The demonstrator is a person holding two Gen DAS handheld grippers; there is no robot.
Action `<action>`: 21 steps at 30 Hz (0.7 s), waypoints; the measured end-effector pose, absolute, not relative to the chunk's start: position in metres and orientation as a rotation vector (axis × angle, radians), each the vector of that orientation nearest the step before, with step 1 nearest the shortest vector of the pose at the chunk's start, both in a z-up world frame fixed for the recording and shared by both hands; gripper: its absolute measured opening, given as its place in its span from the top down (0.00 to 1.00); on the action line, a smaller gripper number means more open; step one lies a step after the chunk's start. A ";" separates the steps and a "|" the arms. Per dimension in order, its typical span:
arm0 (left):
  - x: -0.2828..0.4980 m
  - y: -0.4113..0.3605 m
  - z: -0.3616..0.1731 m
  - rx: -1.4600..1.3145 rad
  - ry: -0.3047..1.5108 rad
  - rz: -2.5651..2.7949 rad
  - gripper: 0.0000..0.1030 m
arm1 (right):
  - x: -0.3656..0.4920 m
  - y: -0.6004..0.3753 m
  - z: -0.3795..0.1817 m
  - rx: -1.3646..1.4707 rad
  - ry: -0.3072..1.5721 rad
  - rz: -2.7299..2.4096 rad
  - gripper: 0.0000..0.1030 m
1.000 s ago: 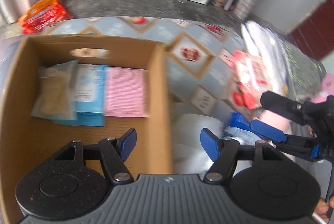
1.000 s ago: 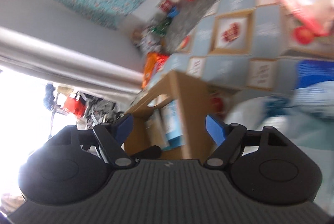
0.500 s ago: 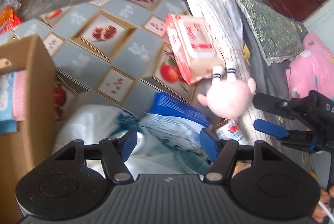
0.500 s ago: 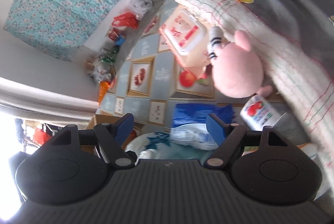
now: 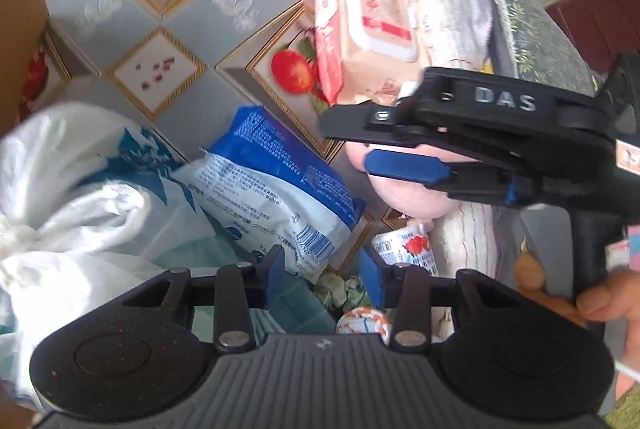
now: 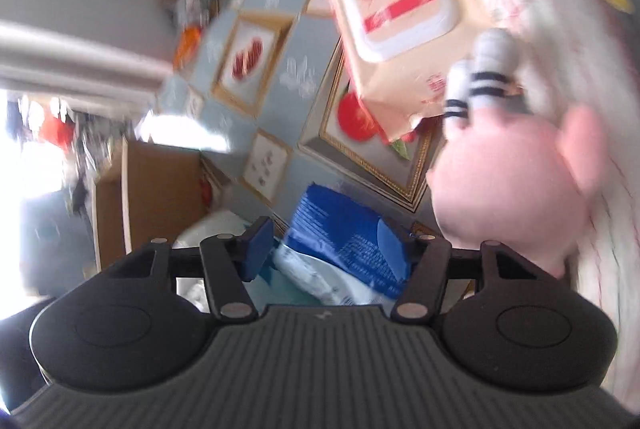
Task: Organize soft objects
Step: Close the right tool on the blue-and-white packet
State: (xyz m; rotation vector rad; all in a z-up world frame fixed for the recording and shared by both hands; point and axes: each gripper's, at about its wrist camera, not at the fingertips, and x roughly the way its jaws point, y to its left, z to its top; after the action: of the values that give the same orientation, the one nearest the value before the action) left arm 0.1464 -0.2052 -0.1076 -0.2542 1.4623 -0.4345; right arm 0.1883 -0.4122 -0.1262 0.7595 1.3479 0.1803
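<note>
Both grippers close in on the blue-and-white soft pack

Cardboard box at left; pack at centre frame. Left gripper and right gripper are closing, not yet pinching: centre the pack's edge first.

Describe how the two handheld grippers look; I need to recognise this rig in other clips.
Both are black plastic. The left gripper has blue finger pads, silver rivets on its linkages and a ribbed grey body. The right gripper matches, with raised "DAS" lettering on one finger and a black handle.
</note>
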 end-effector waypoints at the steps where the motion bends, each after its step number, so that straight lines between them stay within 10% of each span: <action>1: 0.148 -0.205 -0.112 -0.264 1.470 -0.426 0.61 | 0.193 -0.409 -0.131 0.734 1.367 0.190 0.44; 21: 0.152 -0.205 -0.131 -0.324 1.475 -0.372 0.47 | 0.237 -0.380 -0.168 0.776 1.588 0.358 0.29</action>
State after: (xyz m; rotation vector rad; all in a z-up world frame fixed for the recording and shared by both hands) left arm 0.1520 -0.2055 -0.1306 -0.3244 1.4749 -0.3719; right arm 0.2373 -0.3796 -0.1675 0.7757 1.5877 0.3575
